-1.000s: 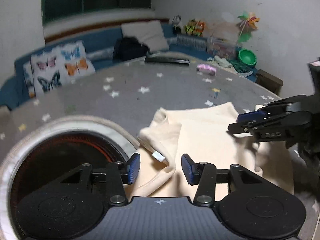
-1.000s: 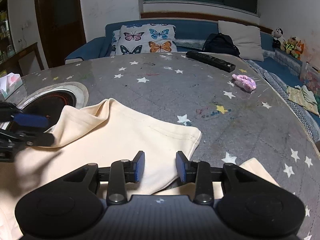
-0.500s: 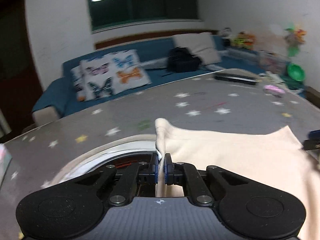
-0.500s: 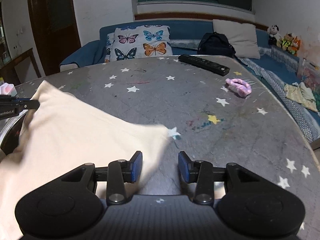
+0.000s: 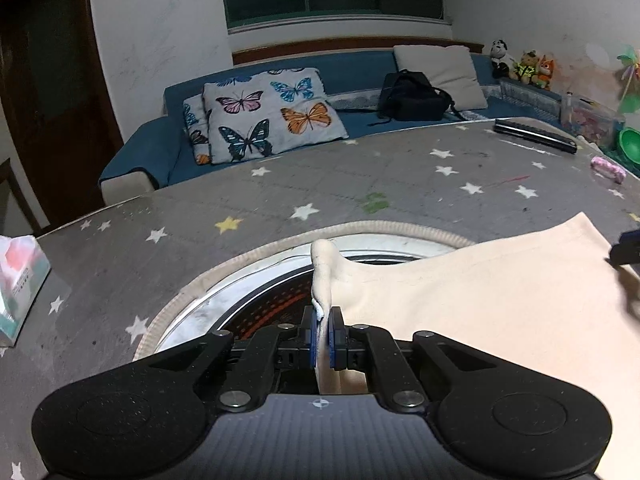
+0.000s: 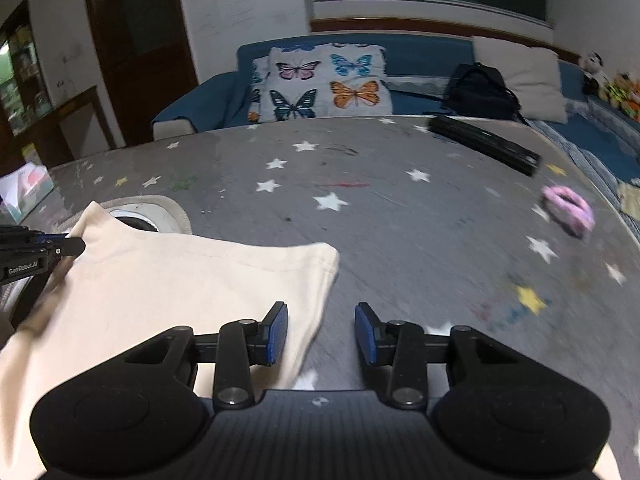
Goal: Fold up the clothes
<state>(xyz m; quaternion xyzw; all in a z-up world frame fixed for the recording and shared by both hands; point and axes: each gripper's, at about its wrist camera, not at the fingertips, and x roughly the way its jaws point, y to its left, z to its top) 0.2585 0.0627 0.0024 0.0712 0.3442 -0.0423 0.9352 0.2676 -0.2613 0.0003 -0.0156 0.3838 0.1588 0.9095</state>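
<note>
A cream garment (image 5: 500, 300) lies spread on the grey star-patterned table (image 5: 360, 184). My left gripper (image 5: 322, 332) is shut on a bunched corner of it, pinched between the blue pads, held over a round stove inset. In the right wrist view the garment (image 6: 180, 280) stretches from the left gripper (image 6: 76, 246) at far left to a free corner near the middle. My right gripper (image 6: 321, 332) is open and empty, its left pad over the garment's edge.
A round hot-plate inset (image 5: 280, 292) sits in the table under the left gripper. A tissue box (image 5: 20, 280) stands at the left edge. A black remote (image 6: 484, 144) and a pink scrunchie (image 6: 568, 208) lie far right. A blue sofa with butterfly cushions (image 5: 272, 120) is behind.
My left gripper closed on the garment's corner and pulled it left over the hot-plate, spreading the cloth. My right gripper stayed open and shifted slightly.
</note>
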